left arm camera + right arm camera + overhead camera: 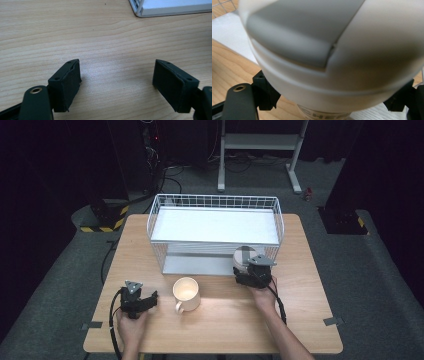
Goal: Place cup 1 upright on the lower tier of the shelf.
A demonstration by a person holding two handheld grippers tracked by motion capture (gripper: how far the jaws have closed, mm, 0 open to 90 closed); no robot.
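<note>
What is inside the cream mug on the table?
The cream mug looks empty: the high view shows only its pale inner wall and bottom. The part of the inside nearest the camera is hidden by its own rim.

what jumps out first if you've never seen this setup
A white wire basket standing at the far middle of the wooden table. At its right front corner, the right claw grips a white container with a grey lid. A cream mug stands in front of the basket, with the left claw open beside it.
</note>
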